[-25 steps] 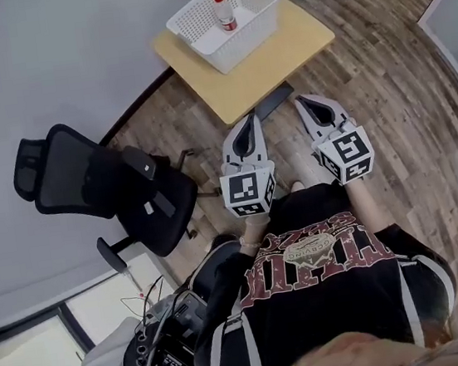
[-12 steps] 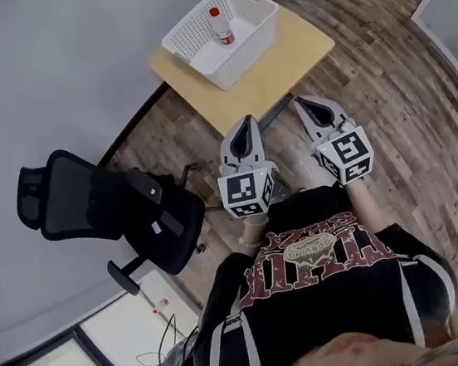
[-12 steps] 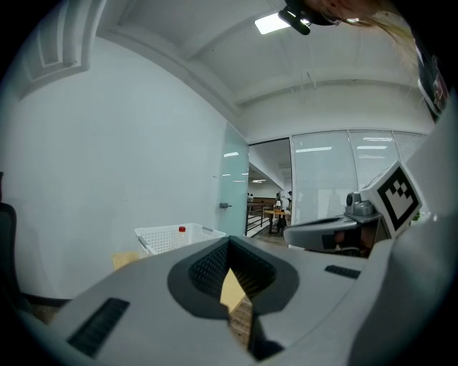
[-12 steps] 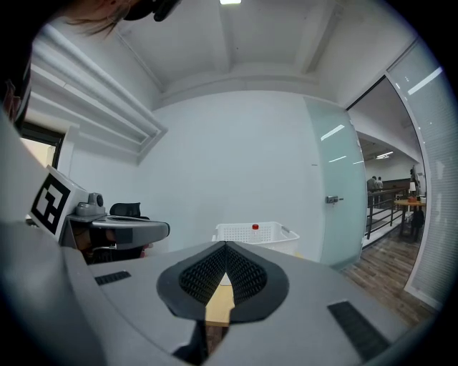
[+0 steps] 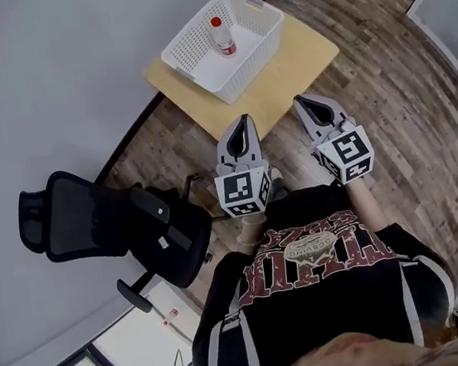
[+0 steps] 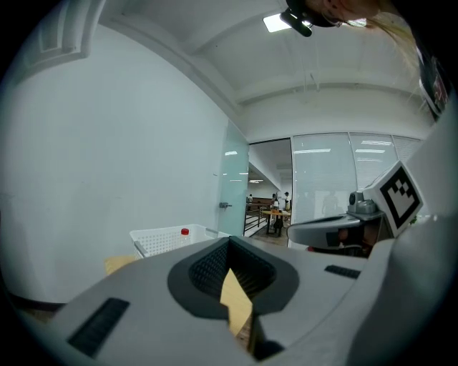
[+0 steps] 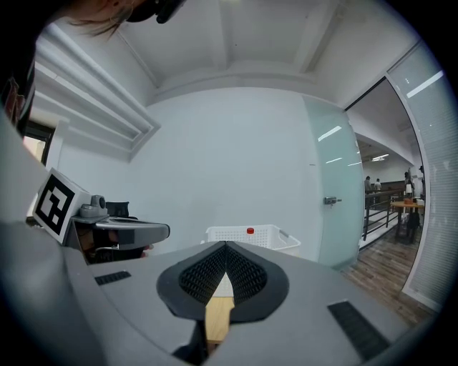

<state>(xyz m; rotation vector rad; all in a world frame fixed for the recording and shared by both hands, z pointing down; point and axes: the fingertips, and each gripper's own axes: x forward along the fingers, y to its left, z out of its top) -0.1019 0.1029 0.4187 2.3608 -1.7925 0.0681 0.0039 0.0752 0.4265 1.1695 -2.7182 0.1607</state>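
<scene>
Head view steeply down from above, gripper views low, facing forward, all sharing basket (image 5: 256, 59)

**Materials.** I read the left gripper (image 5: 243, 122) and the right gripper (image 5: 301, 101) as smooth matt grey plastic, with black, finely ribbed pads (image 6: 207, 270) (rubber-like). Basket (image 5: 188, 33): white perforated plastic, slightly glossy. Bottle (image 5: 222, 38): clear plastic, red cap. Table (image 5: 295, 48): pale matt wood. Floor (image 5: 383, 82): grainy wood-look planks. Chair (image 5: 67, 220): black mesh and cloth.

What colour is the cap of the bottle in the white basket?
Red. The cap shows best in the head view.
</scene>
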